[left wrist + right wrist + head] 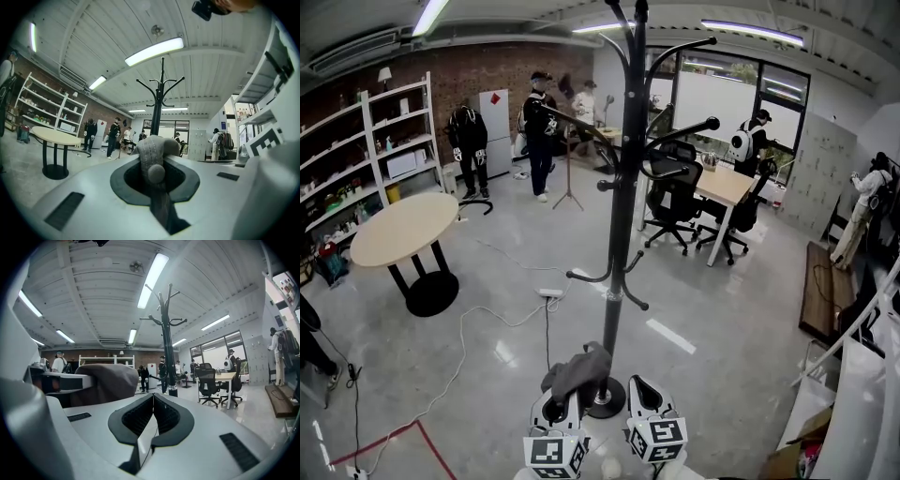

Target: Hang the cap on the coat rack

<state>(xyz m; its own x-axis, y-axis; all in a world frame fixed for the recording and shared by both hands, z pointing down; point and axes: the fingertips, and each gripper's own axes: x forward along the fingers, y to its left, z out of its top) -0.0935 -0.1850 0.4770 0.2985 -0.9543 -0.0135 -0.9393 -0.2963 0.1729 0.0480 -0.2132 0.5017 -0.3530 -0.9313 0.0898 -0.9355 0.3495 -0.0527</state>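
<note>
1. Jaws first: the left gripper (154, 174) is pinched nearly closed on the grey cap (151, 149), with the fabric and its top button wedged between the pads. The right gripper (151, 418) has its jaws pressed together with nothing in them.
2. Largest in sight is the black coat rack (623, 187), upright on the floor (487, 281) directly ahead. Its round base (605, 405) lies just beyond both grippers.
3. Curved hooks (698, 127) branch off low on the rack and again near its top.
4. The cap hangs low, close by the rack near its base and well below the upper hooks. Whether it touches the rack cannot be told, and it rests on no hook.
5. The step in hand looks like bringing the cap to the rack; the hanging is not yet done.
6. The next move likely calls for raising the cap to a hook tip, slipping its opening over it, then easing the grip. The free right gripper could steady things.
7. Counts: one coat rack, one cap, two grippers. The hooks overlap too much for a sure count.
</note>
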